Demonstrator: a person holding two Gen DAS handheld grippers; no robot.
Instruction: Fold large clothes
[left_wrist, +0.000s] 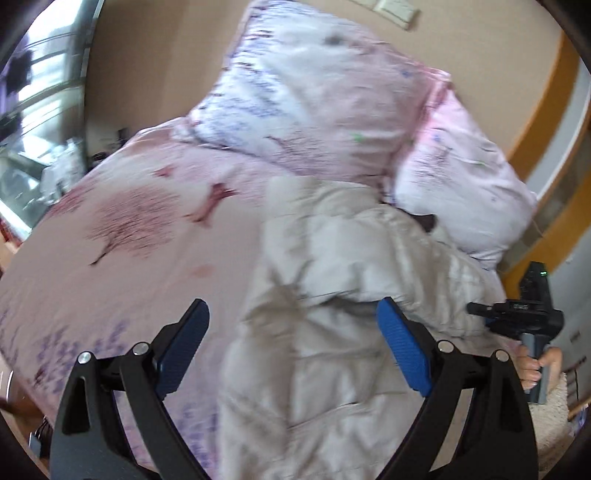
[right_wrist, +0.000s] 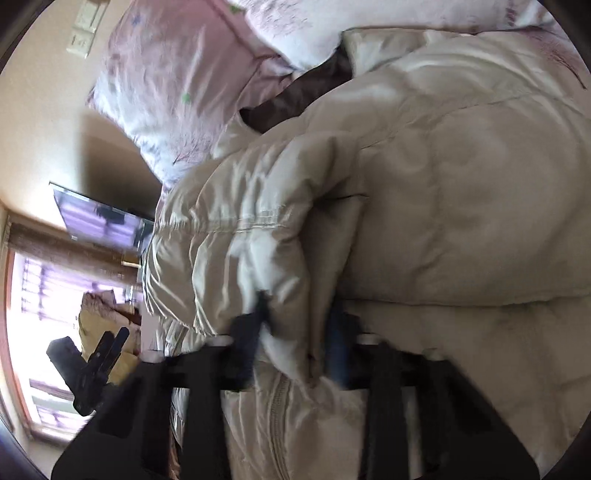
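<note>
A large cream padded jacket (left_wrist: 325, 295) lies crumpled on the right part of a bed; it fills the right wrist view (right_wrist: 424, 203). My left gripper (left_wrist: 293, 332) is open and empty, hovering above the jacket's lower part, its blue pads (left_wrist: 404, 350) wide apart. My right gripper (right_wrist: 295, 347) has its fingers on either side of a bunched fold of the jacket and grips it; the view is blurred. The right gripper also shows in the left wrist view (left_wrist: 476, 308) at the jacket's right edge, held by a hand.
The bed has a pink tree-print cover (left_wrist: 129, 240). Two pillows (left_wrist: 314, 103) lean on the wall behind the jacket. A wooden frame (left_wrist: 546, 110) runs at right. A window (right_wrist: 48, 288) is beyond the bed. A dark lining (right_wrist: 295, 99) shows at the jacket's collar.
</note>
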